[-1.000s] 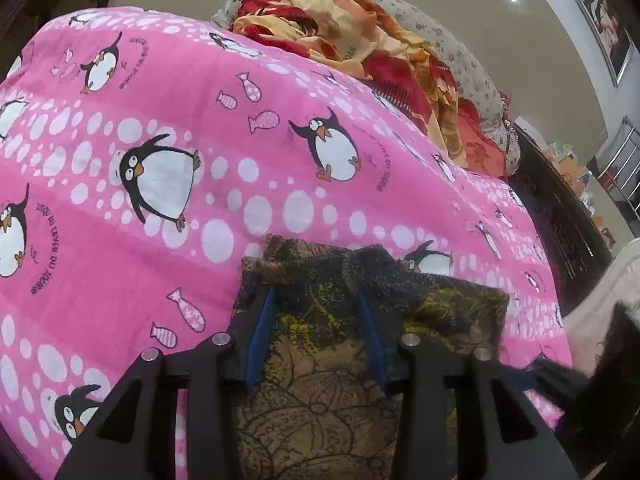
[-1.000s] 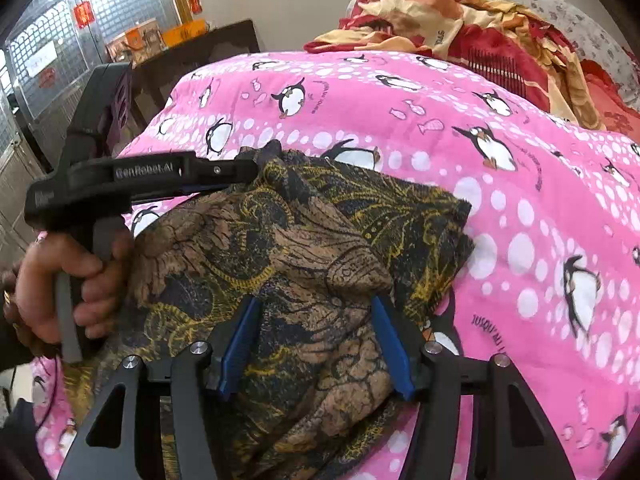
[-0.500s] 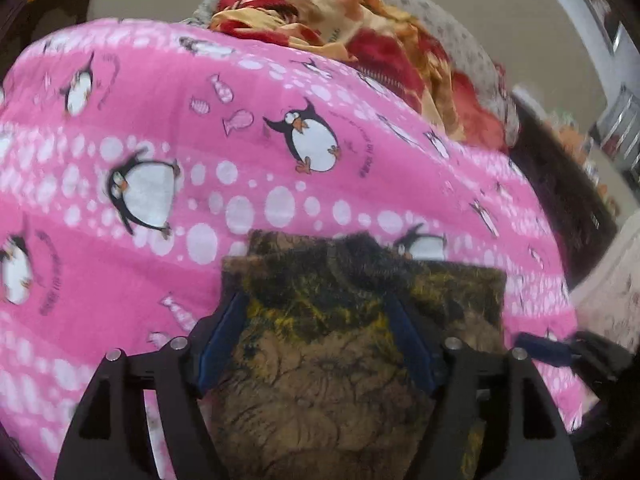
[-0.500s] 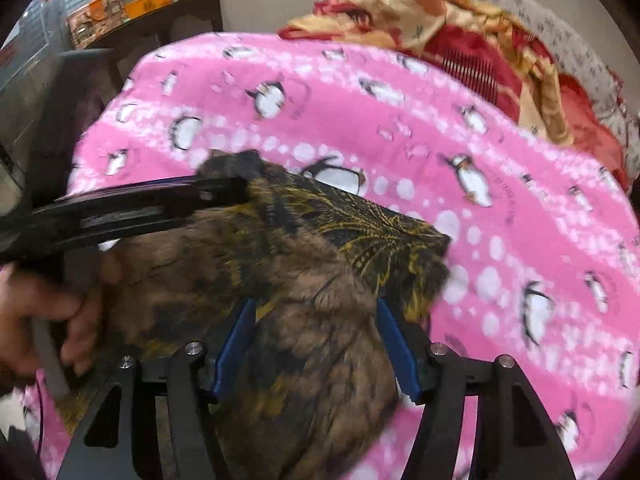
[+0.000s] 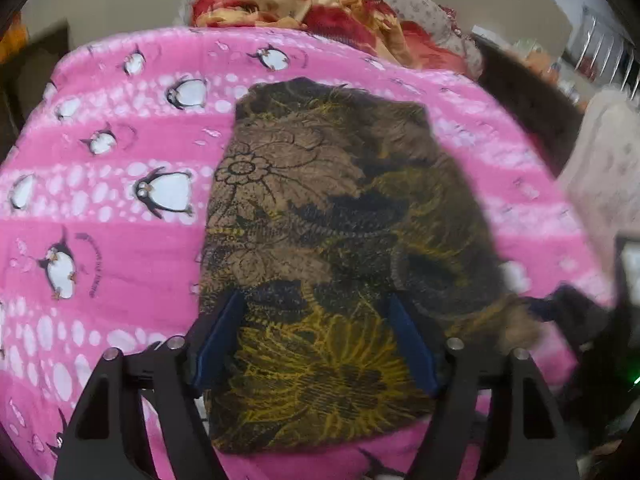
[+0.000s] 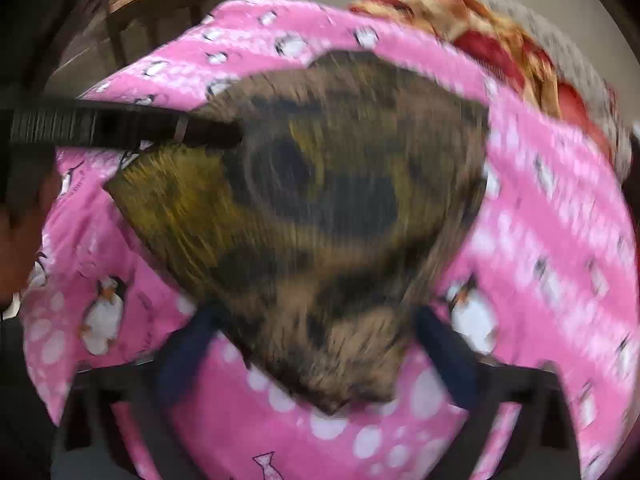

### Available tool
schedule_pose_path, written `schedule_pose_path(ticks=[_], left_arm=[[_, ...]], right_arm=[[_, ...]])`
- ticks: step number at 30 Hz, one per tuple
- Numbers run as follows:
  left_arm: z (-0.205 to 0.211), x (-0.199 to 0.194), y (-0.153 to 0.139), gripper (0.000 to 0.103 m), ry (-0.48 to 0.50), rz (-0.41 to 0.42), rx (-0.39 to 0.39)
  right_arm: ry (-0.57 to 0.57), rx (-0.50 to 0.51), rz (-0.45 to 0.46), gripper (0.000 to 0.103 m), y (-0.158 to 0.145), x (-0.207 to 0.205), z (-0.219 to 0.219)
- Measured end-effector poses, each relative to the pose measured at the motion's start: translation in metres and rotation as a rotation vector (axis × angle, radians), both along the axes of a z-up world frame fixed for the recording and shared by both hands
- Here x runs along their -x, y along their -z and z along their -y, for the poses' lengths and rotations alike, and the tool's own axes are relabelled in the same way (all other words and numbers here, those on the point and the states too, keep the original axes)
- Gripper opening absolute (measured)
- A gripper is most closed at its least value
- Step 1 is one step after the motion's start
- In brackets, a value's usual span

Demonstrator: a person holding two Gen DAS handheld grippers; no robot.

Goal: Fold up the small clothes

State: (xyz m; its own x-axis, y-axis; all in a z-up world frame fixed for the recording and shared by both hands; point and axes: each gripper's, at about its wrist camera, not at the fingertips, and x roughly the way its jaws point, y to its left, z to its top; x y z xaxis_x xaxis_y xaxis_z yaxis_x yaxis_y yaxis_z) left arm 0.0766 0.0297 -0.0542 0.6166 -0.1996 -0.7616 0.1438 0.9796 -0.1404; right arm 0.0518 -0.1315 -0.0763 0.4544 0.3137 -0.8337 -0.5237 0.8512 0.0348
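A small brown, black and yellow flower-print cloth lies folded flat on the pink penguin blanket. My left gripper hovers over the cloth's near end. Its jaws are opening, the blue pads stand apart on either side, and nothing is pinched. The right wrist view is blurred by motion. There the cloth spreads as a rough triangle, and my right gripper is over its near corner with its jaws opening wide and clear of the fabric. The left gripper's black body reaches in from the left.
A red and yellow floral blanket is heaped at the far side of the bed. Dark wooden furniture stands to the right and a dark table beyond the bed's corner. A hand shows at the left edge.
Both grippers have widened their jaws and drawn back from the cloth. It now lies flat and almost whole in view, where it was bunched between the fingers before.
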Motion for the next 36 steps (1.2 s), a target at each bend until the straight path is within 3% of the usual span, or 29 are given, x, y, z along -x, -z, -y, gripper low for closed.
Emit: schedule_pose_path(ticks=[1, 5, 11, 22, 32, 36], left_arm=[[0.002, 0.0, 0.002, 0.086, 0.001, 0.005, -0.016], [-0.001, -0.004, 0.007, 0.103, -0.045, -0.015, -0.039], [-0.02, -0.009, 0.019, 0.103, -0.068, -0.06, 0.097], [-0.016, -0.007, 0.021, 0.103, -0.067, -0.057, 0.082], [-0.02, -0.007, 0.02, 0.103, -0.063, -0.061, 0.119], [-0.018, -0.008, 0.019, 0.103, -0.065, -0.075, 0.089]], right_arm=[[0.01, -0.033, -0.011, 0.103, 0.001, -0.001, 0.005], [0.001, 0.006, 0.031, 0.103, 0.002, 0.007, 0.0], [0.027, -0.035, 0.043, 0.103, 0.003, 0.011, 0.006], [0.014, -0.016, 0.028, 0.103, 0.003, 0.011, 0.004], [0.016, -0.039, 0.034, 0.103, 0.003, 0.012, 0.007], [0.047, -0.032, 0.04, 0.103, 0.001, 0.015, 0.007]])
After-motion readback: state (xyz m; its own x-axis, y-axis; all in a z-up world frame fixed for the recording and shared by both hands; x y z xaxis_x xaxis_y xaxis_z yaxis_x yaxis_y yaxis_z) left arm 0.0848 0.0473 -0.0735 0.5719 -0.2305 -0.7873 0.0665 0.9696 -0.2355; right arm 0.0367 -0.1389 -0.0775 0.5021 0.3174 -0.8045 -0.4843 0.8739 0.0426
